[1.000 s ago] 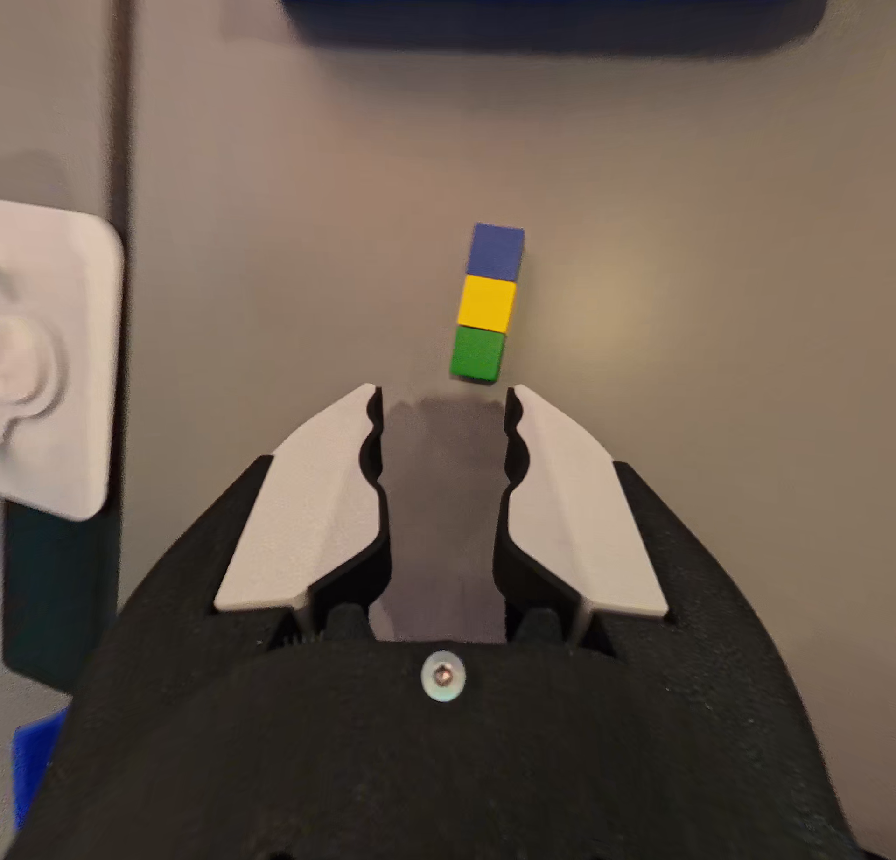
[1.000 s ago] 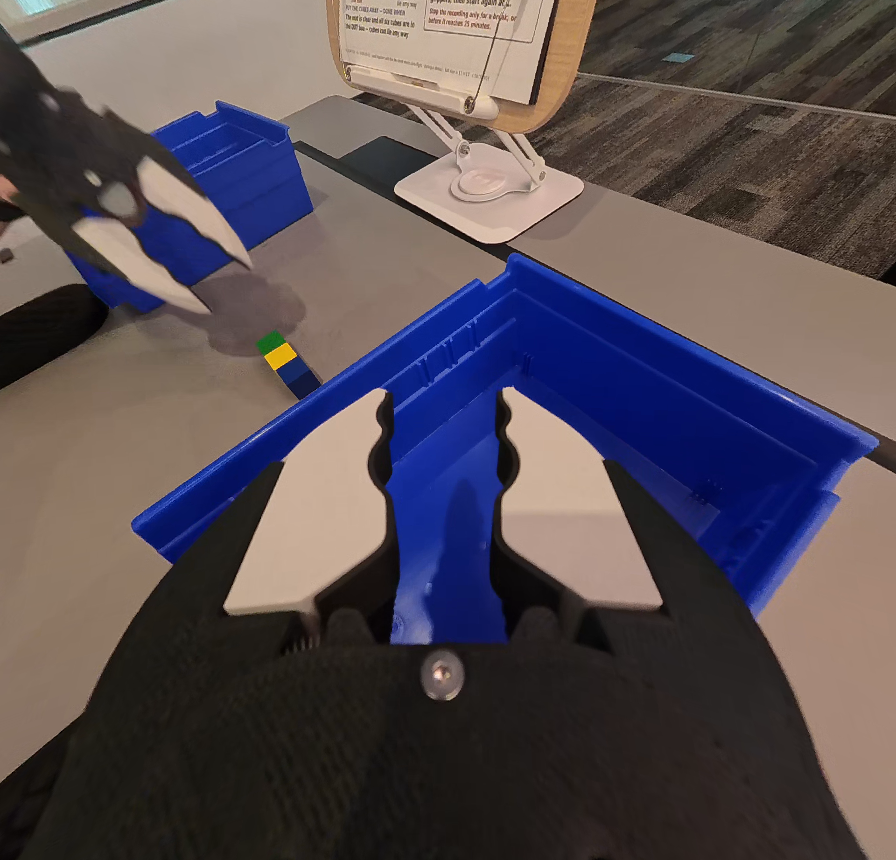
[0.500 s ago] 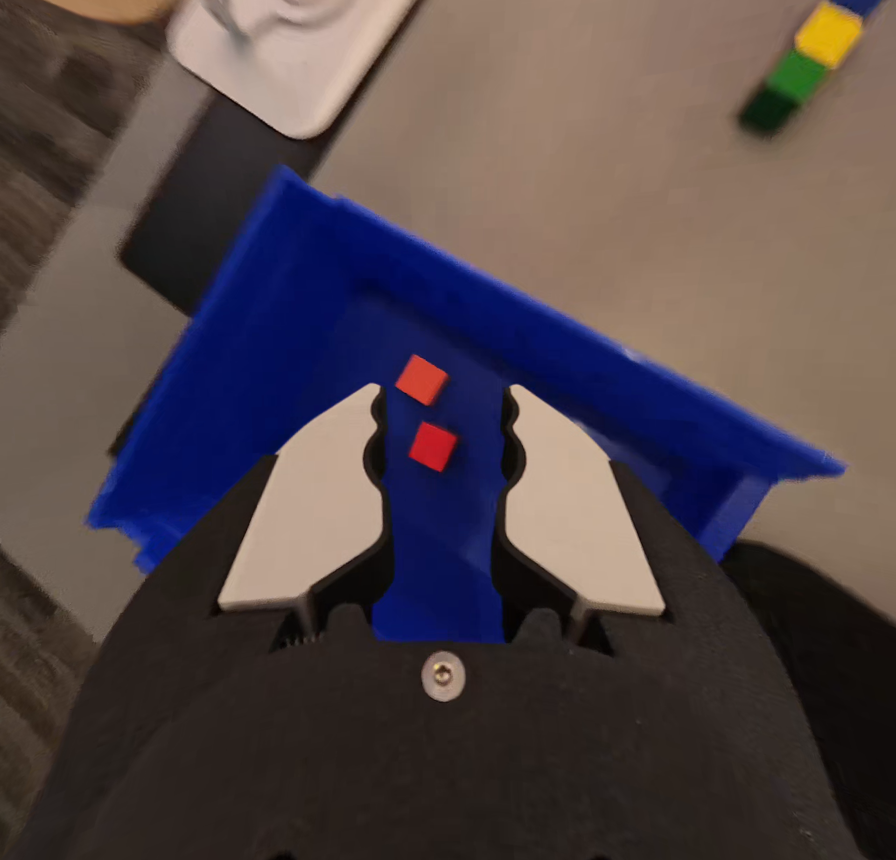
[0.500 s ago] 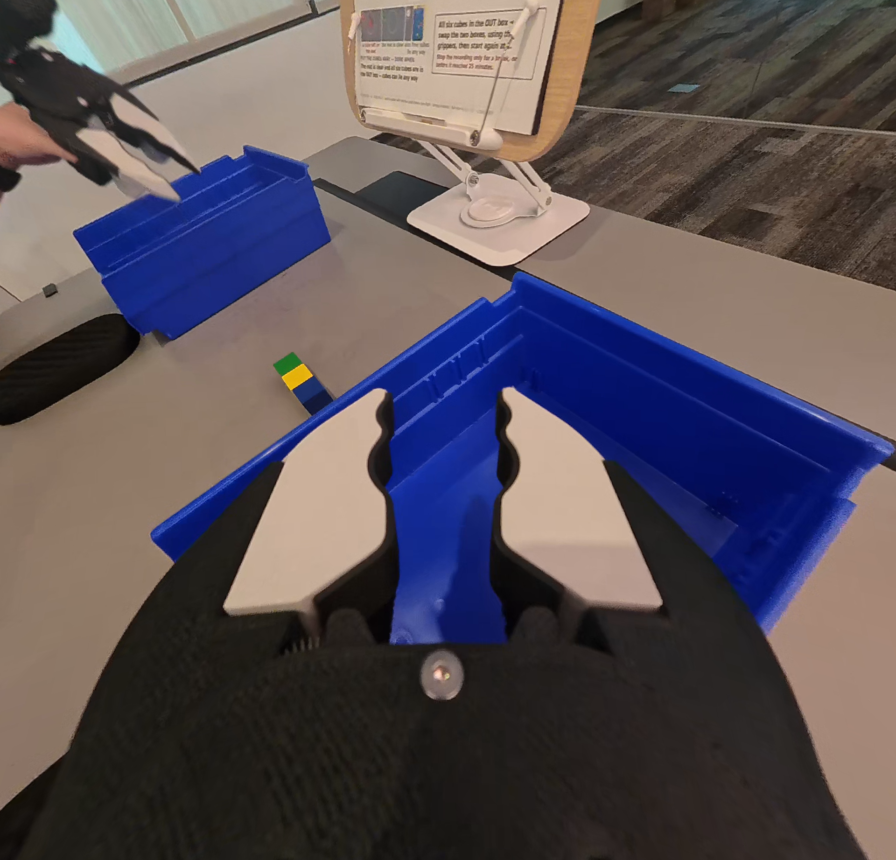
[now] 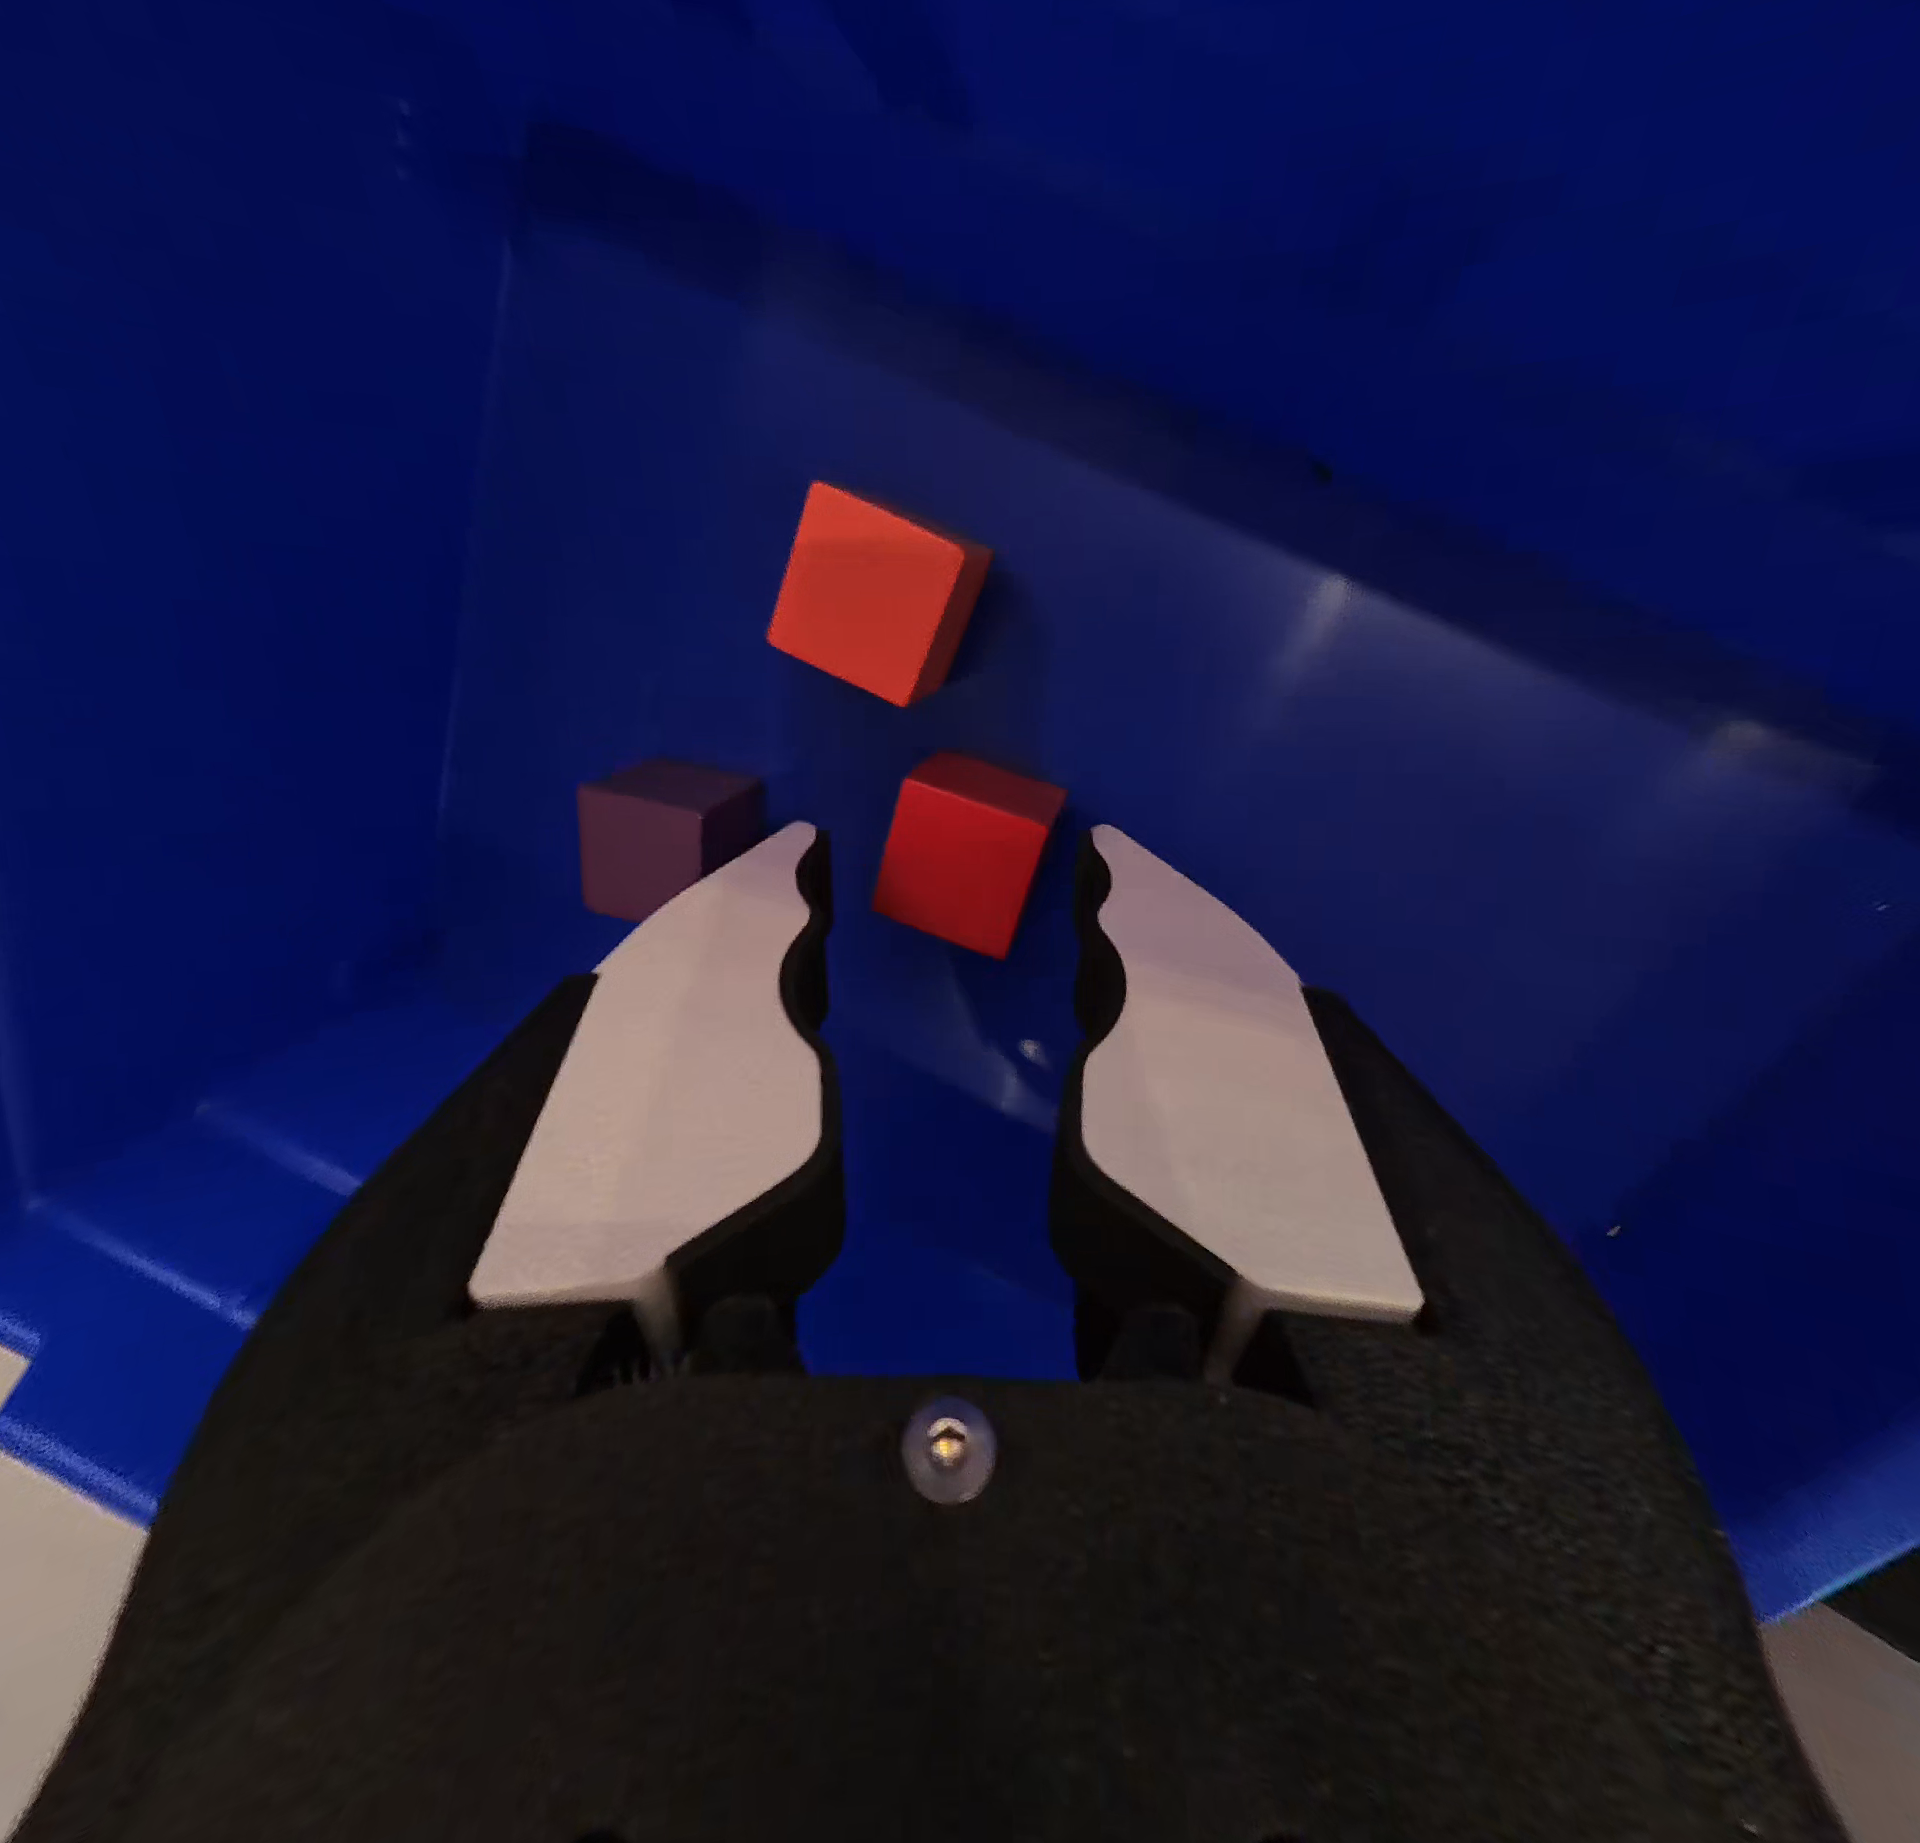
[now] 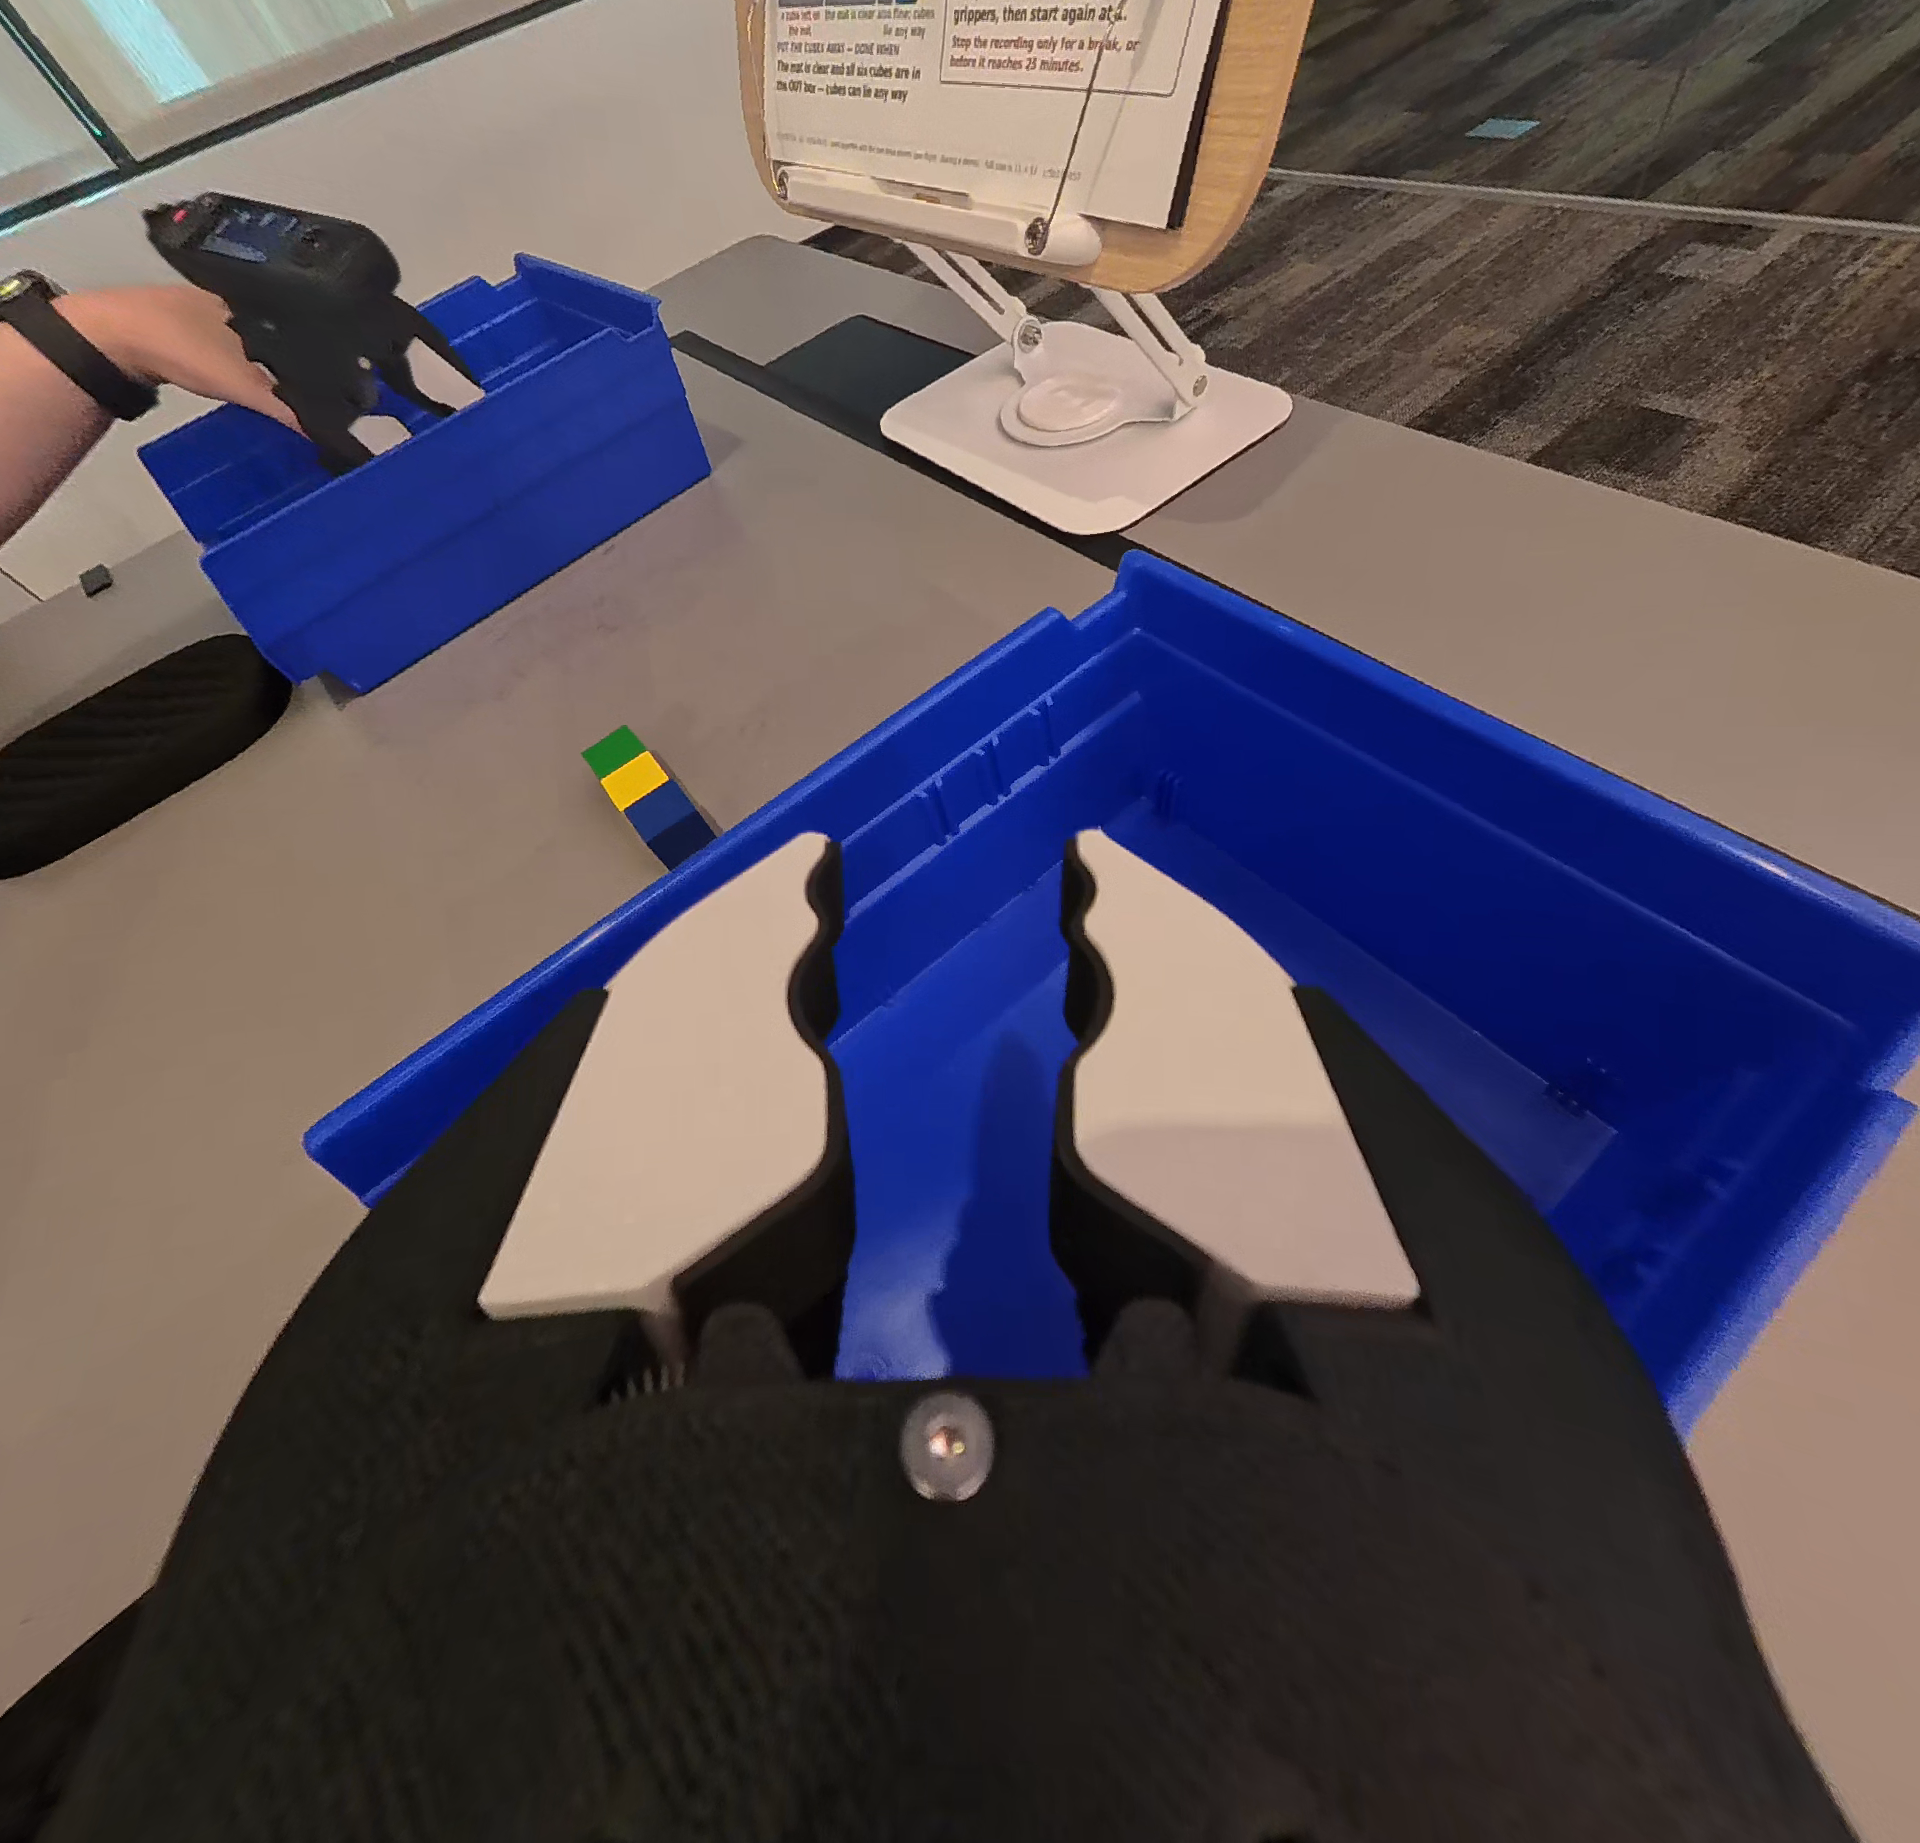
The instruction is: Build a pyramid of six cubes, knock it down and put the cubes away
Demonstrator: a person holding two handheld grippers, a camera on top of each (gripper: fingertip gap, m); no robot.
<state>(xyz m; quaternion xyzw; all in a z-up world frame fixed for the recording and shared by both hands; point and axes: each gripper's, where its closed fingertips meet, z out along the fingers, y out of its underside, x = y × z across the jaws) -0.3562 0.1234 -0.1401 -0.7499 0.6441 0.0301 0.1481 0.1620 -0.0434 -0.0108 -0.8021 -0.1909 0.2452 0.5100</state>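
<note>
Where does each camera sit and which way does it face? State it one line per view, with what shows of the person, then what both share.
Left wrist view: on the left gripper, pointing down into a blue bin at an orange cube, a red cube and a purple cube; only its open fingers show.
Right wrist view: on the right gripper, above the near blue bin, facing across the table to the cube row and document stand; open fingers and the person's hand show.
Shared: the far bin with the left gripper inside.
</note>
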